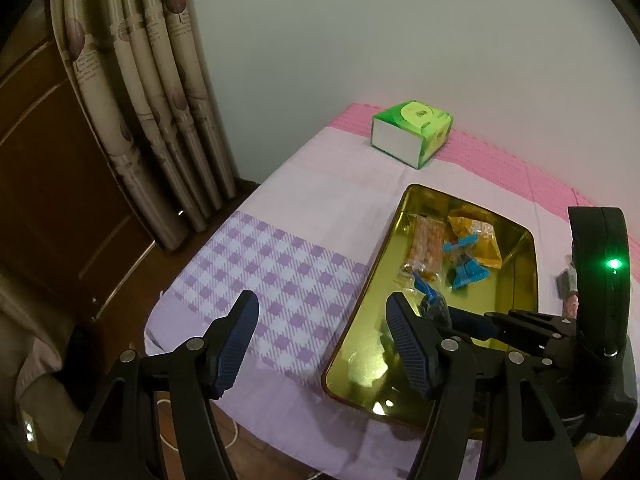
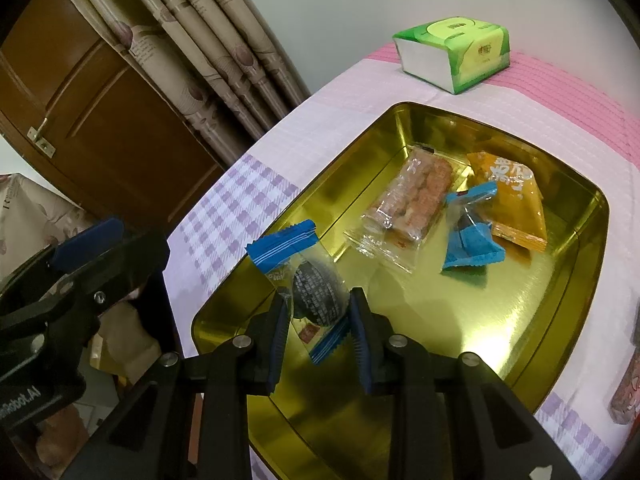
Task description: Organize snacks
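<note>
Right gripper (image 2: pixel 318 330) pinches blue-wrapped candy (image 2: pixel 316 292) over gold tin (image 2: pixel 576 276) near end. Light, crinkly, slippery; grip round middle. Left gripper (image 1: pixel 320 344) half open, empty, beside tin.

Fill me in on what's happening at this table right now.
A person with a two-finger tool in each hand is sorting snacks into a gold tin. The right tool is shut on a blue-ended wrapped dark candy, held over the tin's near end. Three snacks already lie inside: a clear-wrapped bar, an orange packet and a blue-wrapped candy. The left tool hangs open and empty beside the tin.
</note>
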